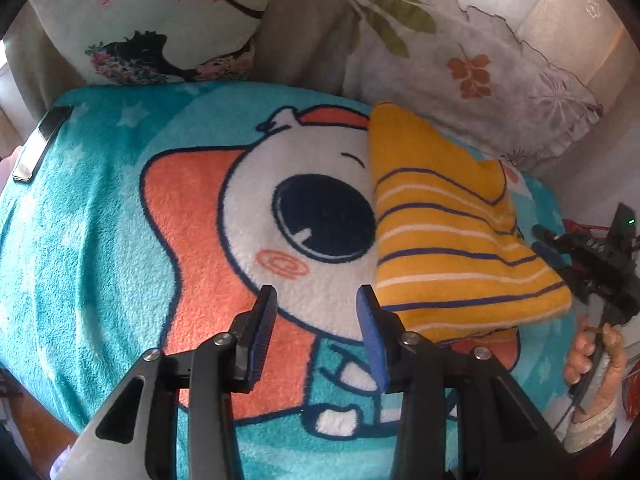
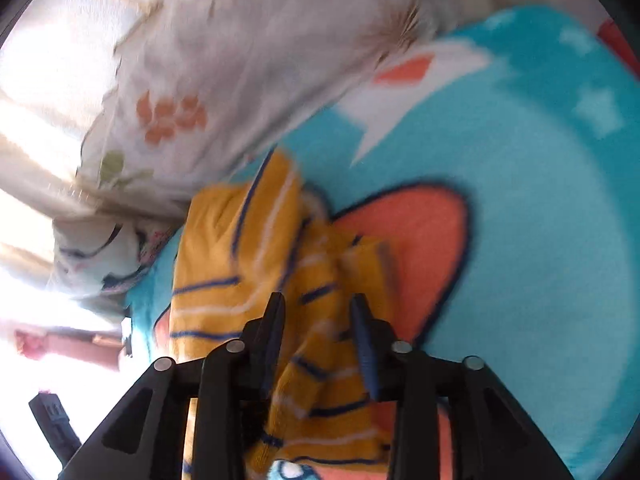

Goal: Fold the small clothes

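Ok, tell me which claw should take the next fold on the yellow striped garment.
Right claw, probably: it hangs directly over the yellow striped garment, cloth showing between its fingers. The left claw sits over bare blanket beside it.

Left gripper is angled downward, jaws parted, nothing held. Right gripper is likewise parted; a hand grips its handle.

The left gripper hangs over a teal cartoon blanket, its blue pads standing apart with nothing between them. Just beyond its right fingertip lies a folded yellow striped garment, flat on the blanket, and past that, at the far right, the right gripper is held by a hand. Far off to the claw's left a phone rests at the blanket's edge, with two printed cushions behind.
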`<act>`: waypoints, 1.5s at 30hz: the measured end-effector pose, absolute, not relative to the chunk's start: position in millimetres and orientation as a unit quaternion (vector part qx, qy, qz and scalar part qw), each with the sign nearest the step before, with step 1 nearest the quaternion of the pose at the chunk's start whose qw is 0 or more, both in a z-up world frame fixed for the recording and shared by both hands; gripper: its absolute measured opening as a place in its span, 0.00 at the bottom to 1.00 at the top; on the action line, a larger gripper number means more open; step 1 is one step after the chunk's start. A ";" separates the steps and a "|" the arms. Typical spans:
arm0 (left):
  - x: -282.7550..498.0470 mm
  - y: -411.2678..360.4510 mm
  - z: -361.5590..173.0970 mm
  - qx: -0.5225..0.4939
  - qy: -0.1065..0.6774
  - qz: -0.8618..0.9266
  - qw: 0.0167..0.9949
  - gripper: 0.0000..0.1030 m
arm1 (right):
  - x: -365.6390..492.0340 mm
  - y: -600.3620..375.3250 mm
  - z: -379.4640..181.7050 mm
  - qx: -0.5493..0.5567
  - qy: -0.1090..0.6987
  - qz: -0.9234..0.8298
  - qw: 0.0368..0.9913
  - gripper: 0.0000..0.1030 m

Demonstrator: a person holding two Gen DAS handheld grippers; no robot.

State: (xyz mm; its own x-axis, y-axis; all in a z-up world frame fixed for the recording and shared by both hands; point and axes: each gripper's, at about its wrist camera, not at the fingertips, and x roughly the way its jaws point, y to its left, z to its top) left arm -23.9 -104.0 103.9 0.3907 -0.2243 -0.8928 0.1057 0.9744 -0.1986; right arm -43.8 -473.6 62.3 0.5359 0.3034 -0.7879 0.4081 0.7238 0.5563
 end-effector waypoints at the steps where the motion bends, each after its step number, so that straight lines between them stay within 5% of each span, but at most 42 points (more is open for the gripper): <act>1: -23.7 -105.9 103.9 -0.052 0.541 -0.096 0.834 0.43 | -45.3 -476.9 78.2 0.370 0.464 -0.024 0.804 0.37; 6: -20.3 -115.1 100.4 -0.062 0.544 -0.082 0.833 0.44 | -35.4 -437.8 119.4 0.355 0.443 0.104 0.817 0.37; 10: -17.8 -121.8 98.9 -0.063 0.541 -0.081 0.835 0.45 | -39.0 -407.2 78.1 0.330 0.500 0.144 0.788 0.36; 13: -10.4 -126.5 98.7 -0.064 0.534 -0.090 0.839 0.55 | -52.3 -434.7 27.8 0.346 0.535 0.085 0.766 0.00; 15: 1.2 -130.0 97.0 -0.065 0.528 -0.100 0.841 0.65 | -60.3 -452.4 20.6 0.389 0.529 0.084 0.750 0.00; 18: 25.5 -132.5 89.0 -0.072 0.525 -0.115 0.840 0.73 | -62.1 -475.0 37.2 0.377 0.517 0.049 0.767 0.16; 20: 46.9 -133.9 76.2 -0.095 0.534 -0.141 0.828 0.76 | -60.4 -492.0 43.7 0.405 0.494 0.039 0.768 0.72; 22: 65.3 -139.3 61.2 -0.111 0.549 -0.162 0.812 0.76 | -50.6 -502.2 48.4 0.410 0.471 0.022 0.781 0.83; 28: 85.8 -167.9 22.4 -0.166 0.581 -0.225 0.764 0.79 | 0.4 -472.5 5.4 0.382 0.535 0.053 0.752 0.83; 30: 80.9 -176.2 19.9 -0.193 0.588 -0.240 0.748 0.74 | 4.6 -456.0 8.2 0.359 0.524 0.058 0.770 0.81; 32: 72.1 -184.2 32.7 -0.184 0.575 -0.235 0.762 0.73 | 12.8 -440.0 11.7 0.379 0.532 0.098 0.751 0.56; 35: 62.4 -194.3 61.5 -0.161 0.557 -0.243 0.778 0.70 | 20.6 -426.9 35.7 0.374 0.514 0.131 0.761 0.44; 39: 57.2 -200.5 96.5 -0.118 0.529 -0.224 0.810 0.70 | 21.5 -425.2 72.7 0.377 0.470 0.157 0.783 0.44; 45: 64.8 -223.4 72.0 -0.015 0.564 -0.171 0.807 0.72 | 22.6 -435.9 29.2 0.314 0.533 0.044 0.784 0.50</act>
